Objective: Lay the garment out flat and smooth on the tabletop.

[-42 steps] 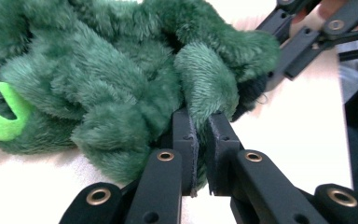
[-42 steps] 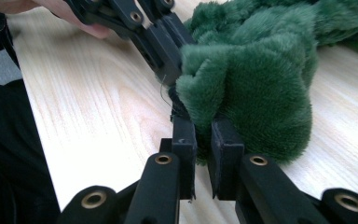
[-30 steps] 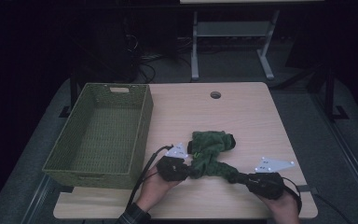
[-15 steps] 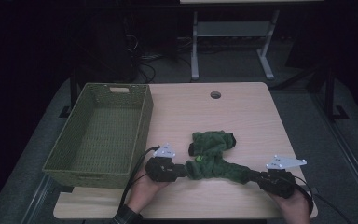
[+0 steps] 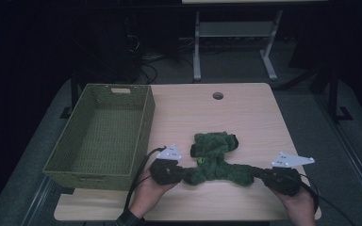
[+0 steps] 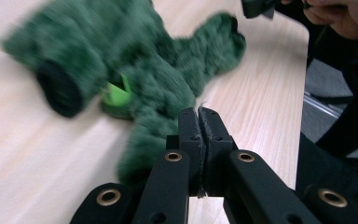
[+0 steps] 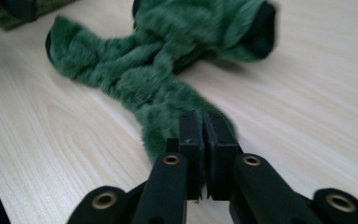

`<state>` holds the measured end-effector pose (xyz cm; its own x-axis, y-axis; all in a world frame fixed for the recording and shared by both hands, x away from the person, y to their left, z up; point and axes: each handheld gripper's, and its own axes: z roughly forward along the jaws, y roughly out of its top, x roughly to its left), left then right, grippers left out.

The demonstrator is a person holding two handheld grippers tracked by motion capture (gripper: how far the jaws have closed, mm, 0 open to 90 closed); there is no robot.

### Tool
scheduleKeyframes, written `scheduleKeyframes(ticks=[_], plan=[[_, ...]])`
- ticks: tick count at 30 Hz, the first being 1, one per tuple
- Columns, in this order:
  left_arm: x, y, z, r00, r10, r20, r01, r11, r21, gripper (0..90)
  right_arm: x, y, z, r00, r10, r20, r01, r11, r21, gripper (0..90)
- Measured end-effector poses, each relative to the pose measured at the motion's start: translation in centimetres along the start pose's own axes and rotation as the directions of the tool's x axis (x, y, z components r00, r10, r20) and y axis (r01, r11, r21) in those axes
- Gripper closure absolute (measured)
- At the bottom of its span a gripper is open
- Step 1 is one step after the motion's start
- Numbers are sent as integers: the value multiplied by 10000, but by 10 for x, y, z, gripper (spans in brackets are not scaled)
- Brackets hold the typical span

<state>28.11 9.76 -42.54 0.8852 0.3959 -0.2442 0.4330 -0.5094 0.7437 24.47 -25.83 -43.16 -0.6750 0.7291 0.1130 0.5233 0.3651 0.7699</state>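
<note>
High view: a pale wooden bench (image 5: 245,108) in a dark room carries a green basket (image 5: 103,136). A fuzzy green plush (image 5: 217,160) lies stretched between left gripper (image 5: 181,173) and right gripper (image 5: 259,172), each clamped on an end.

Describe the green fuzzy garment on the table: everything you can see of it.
The green fuzzy garment is dark green plush fabric with black cuffs or openings and a small bright green tag near its middle. It lies crumpled on the light wooden table, to the right of the woven green basket and apart from it. One limb stretches toward each side. The left tool is shut on the fabric's left end, and the right tool is shut on its right end, both low at the tabletop.
</note>
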Motion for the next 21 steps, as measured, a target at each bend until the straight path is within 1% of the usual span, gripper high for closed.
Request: scheduleKeyframes(ticks=[1,2,3,4,5,6,9,10,11,12,13,14,15,16,18,20,21], plan=[[2,-2,7,10000,49,-42,-49,9999,165,882,0,0,5,10000,-69,-71,70,9999,144,885],[4,-4,13,10000,-31,-57,33,9995,300,882,0,-1,10,9999,-85,-102,88,9994,330,889],[4,-4,13,10000,-31,-57,33,9995,300,883,-1,-1,15,9999,-57,-155,64,9989,466,891],[10,-8,22,9993,21,-362,3,9977,673,882,-2,-2,20,9999,-59,-126,67,9979,648,894],[14,-10,25,9986,-1,-527,45,9965,835,882,-3,-2,23,9999,-89,-51,93,9962,866,895],[18,-11,26,9980,-122,-628,176,9962,858,883,-4,-3,27,9999,-136,26,133,9946,1032,895],[27,-15,28,9963,-198,-831,290,9934,1111,889,-9,-6,35,9996,-181,197,150,9885,1503,897],[29,-17,29,9962,-332,-802,417,9934,1071,893,-10,-7,36,9997,-93,224,55,9867,1625,898],[31,-18,30,9965,-395,-739,472,9933,1059,894,-11,-8,36,9998,-67,185,37,9873,1588,898],[31,-19,29,9968,-382,-705,456,9933,1064,895,-11,-8,36,9998,0,193,-32,9868,1621,898],[29,-19,29,9967,-404,-705,478,9932,1065,895,-10,-9,35,9998,-59,212,23,9859,1670,898],[28,-20,28,9973,-322,-665,396,9927,1137,895,-9,-10,35,9998,-63,185,30,9848,1738,898],[26,-21,27,9976,-338,-600,405,9926,1143,895,-6,-11,34,9998,-47,197,10,9831,1830,898],[24,-23,26,9982,-310,-522,370,9922,1192,895,-4,-13,33,9997,-156,203,116,9833,1815,898],[21,-27,23,9987,-421,-300,454,9916,1209,895,1,-16,29,9998,-95,192,57,9819,1895,898],[17,-31,20,9985,-549,-86,555,9915,1178,895,5,-19,26,9998,-155,146,124,9809,1941,898],[16,-33,18,9987,-508,15,502,9909,1250,894,8,-20,24,9998,-187,107,162,9798,1994,898]])
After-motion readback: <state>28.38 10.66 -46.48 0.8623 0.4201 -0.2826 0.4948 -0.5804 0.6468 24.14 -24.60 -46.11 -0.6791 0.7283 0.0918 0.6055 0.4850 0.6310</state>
